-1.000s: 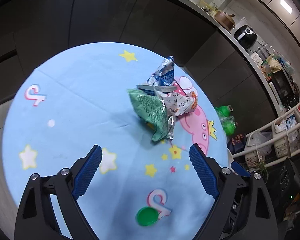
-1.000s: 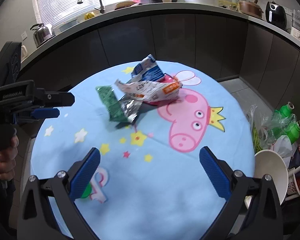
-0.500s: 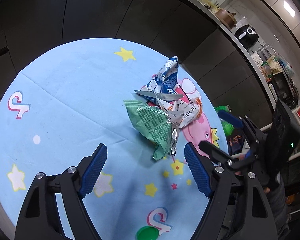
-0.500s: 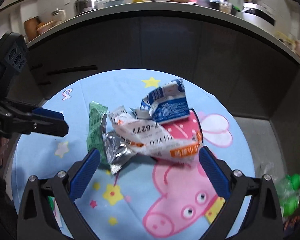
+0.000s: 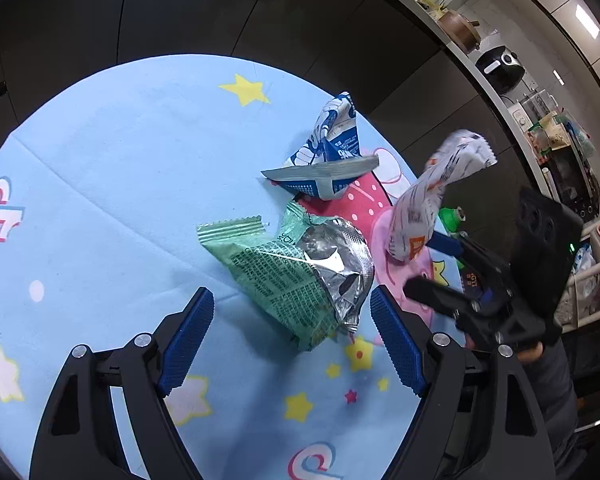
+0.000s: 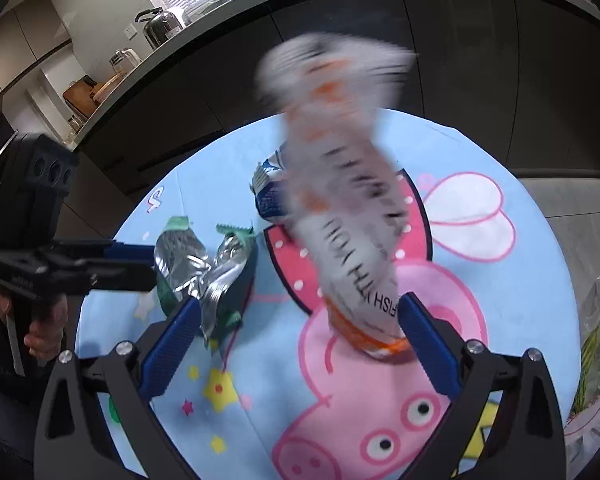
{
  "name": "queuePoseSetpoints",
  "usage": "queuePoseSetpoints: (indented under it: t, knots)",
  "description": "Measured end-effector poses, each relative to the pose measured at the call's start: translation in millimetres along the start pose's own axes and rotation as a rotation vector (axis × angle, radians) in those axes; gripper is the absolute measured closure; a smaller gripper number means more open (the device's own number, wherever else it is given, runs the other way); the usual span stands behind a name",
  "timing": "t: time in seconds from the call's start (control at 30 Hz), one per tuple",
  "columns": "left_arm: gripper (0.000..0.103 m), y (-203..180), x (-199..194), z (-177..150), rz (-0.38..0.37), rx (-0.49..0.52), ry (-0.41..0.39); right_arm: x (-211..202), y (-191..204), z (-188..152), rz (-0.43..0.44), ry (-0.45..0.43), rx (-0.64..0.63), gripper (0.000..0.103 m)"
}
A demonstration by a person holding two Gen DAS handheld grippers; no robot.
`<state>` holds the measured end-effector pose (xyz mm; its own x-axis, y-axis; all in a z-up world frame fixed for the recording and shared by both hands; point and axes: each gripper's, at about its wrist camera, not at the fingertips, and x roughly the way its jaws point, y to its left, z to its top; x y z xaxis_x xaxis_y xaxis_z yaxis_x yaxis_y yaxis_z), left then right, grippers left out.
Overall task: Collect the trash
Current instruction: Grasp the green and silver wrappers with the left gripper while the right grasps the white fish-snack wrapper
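Right gripper (image 6: 300, 336) touching a blurred white-and-orange wrapper (image 6: 340, 200) with jaws spread wide, grasp unclear, left gripper (image 5: 292, 344) hovering released around green foil packet (image 5: 300, 272), blue carton (image 5: 328, 160) lying beyond.

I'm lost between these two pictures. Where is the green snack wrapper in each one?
Left wrist view: the green snack wrapper lies at centre, just ahead of the left hand-held gripper, partly between its open fingers.
Right wrist view: it sits at lower left, beside the left finger of the right hand-held gripper.
Shared landmark: the blue carton lies just beyond the wrapper in both.
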<state>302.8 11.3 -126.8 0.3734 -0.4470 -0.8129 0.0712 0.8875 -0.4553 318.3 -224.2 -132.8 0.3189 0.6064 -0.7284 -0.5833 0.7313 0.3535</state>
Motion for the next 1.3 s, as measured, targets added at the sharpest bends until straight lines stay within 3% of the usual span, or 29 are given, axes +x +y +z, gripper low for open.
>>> queuePoseSetpoints:
  t: [0.17, 0.3, 0.57, 0.7, 0.87, 0.93, 0.97, 1.03, 1.17, 1.3]
  knots:
    - [0.033, 3, 16, 3, 0.031, -0.021, 0.015, 1, 4, -8, -0.094, -0.023, 0.040, 0.014]
    - [0.034, 8, 20, 3, 0.035, -0.056, 0.021, 6, 0, -9, -0.159, -0.039, 0.121, 0.014]
    - [0.038, 9, 10, 4, 0.029, -0.080, 0.000, -18, -23, 1, -0.183, -0.120, 0.379, 0.014]
    - [0.043, 10, 13, 5, 0.043, -0.089, 0.002, -10, -25, 21, -0.261, -0.155, 0.462, 0.014]
    - [0.051, 11, 14, 1, 0.037, -0.105, 0.005, 8, -53, 33, -0.302, -0.191, 0.654, 0.015]
    - [0.053, 11, 14, 1, 0.038, -0.106, 0.004, 15, -62, 31, -0.294, -0.192, 0.714, 0.026]
    - [0.059, 11, 14, 1, 0.039, -0.106, 0.004, 16, -67, 25, -0.303, -0.186, 0.720, 0.045]
    - [0.072, 11, 15, 1, 0.041, -0.102, 0.011, 16, -70, 23, -0.264, -0.209, 0.712, 0.068]
    - [0.099, 7, 9, -1, 0.050, -0.075, -0.012, 9, -58, 21, -0.256, -0.198, 0.663, 0.077]
    - [0.100, -4, -7, -8, 0.060, -0.050, -0.041, -15, -41, 4, -0.244, -0.226, 0.623, 0.086]
